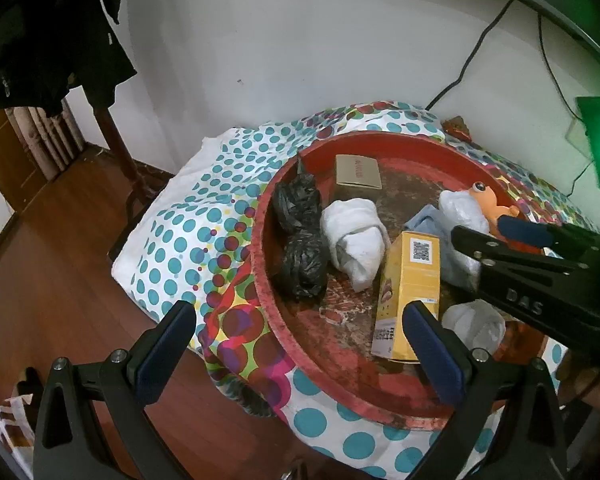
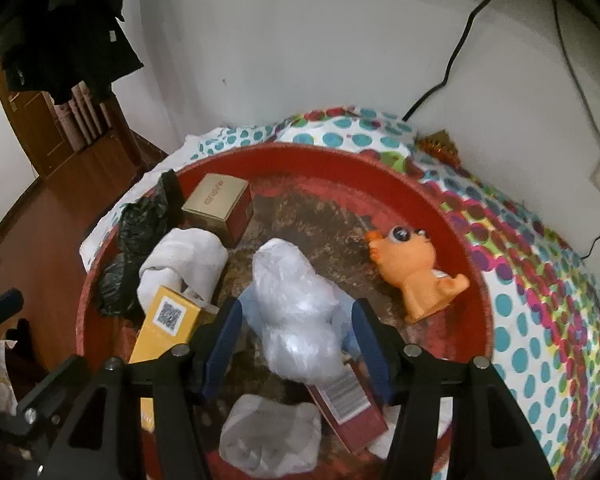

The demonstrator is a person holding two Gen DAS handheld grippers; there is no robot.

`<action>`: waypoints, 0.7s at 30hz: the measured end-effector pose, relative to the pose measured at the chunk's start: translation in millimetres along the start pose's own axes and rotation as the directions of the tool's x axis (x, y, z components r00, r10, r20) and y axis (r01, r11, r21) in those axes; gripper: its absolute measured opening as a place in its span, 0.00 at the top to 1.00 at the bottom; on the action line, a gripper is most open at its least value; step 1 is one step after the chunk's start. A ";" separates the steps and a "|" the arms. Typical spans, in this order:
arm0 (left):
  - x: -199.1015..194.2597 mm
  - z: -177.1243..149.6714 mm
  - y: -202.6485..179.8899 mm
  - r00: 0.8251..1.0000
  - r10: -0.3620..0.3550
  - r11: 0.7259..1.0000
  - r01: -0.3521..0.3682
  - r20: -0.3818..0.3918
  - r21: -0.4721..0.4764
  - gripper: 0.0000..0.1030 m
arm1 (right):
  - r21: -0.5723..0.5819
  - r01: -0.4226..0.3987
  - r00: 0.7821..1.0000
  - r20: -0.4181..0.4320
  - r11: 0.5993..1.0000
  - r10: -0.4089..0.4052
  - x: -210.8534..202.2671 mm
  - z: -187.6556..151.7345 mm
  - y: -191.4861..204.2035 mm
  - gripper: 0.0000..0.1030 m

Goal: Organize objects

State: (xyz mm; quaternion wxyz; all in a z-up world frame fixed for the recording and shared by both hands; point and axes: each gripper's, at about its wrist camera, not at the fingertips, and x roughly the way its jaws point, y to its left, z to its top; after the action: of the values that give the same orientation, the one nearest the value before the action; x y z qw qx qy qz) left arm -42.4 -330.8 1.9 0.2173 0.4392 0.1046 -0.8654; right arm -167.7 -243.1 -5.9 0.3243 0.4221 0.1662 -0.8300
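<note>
right gripper (image 2: pixel 296 348): jaws apart, straddling a crinkly white plastic bag (image 2: pixel 296 312) that sits in the tray. Pads look just off it on both sides, so not clamped.
left gripper (image 1: pixel 300 344): jaws spread wide with nothing between them, hanging over the near-left rim of the tray.
tray (image 2: pixel 440 208): big round red one with a worn, scuffed bottom. All the clutter is in it.
only in the right view: a dark red box with a barcode (image 2: pixel 350 408) lying flat under the bag, plus another clear bag (image 2: pixel 270 436) at the near edge. The orange toy animal (image 2: pixel 416 276) shows whole here, lying on its side, well apart from the rest.
only in the left view: the two black bags (image 1: pixel 300 236) in full, lined up along the left wall of the tray, and the yellow box (image 1: pixel 408 292) standing upright with its QR code on top.
both views: rolled white cloth (image 1: pixel 356 236) next to the black bags, gold-topped box (image 2: pixel 218 208) at the far side.
surface: a white spread with teal and multicolour dots (image 1: pixel 188 236) under the tray.
room: white wall, black cable (image 2: pixel 456 52) running down it, wood floor (image 1: pixel 60 280) on the left, dark jacket (image 1: pixel 48 28) hanging top left.
</note>
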 end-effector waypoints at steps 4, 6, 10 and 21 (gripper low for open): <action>-0.4 -1.3 -3.6 1.000 -0.008 1.000 0.008 -0.001 0.002 0.00 | 0.022 0.003 1.000 0.020 1.000 -0.003 -20.9 -8.8 -5.5 0.43; -0.7 -1.9 -5.6 1.000 -0.008 1.000 0.008 -0.003 0.003 0.00 | 0.030 0.016 1.000 0.022 0.999 -0.017 -31.6 -15.4 -8.4 0.38; -1.5 -1.9 -8.5 1.000 -0.010 1.000 0.010 0.000 0.010 0.00 | 0.055 0.028 1.000 0.002 0.998 -0.029 -49.1 -30.6 -15.9 0.30; -7.0 -5.4 -25.5 1.000 -0.020 0.998 0.020 0.003 0.056 0.00 | 0.045 0.028 0.999 -0.040 0.999 -0.026 -64.3 -69.4 -16.7 0.27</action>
State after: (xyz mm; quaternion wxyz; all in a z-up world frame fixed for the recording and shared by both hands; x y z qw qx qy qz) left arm -46.8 -304.3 4.1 0.1964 0.4424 0.0842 -0.8710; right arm -110.0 -167.1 5.3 0.3001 0.4433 0.1592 -0.8295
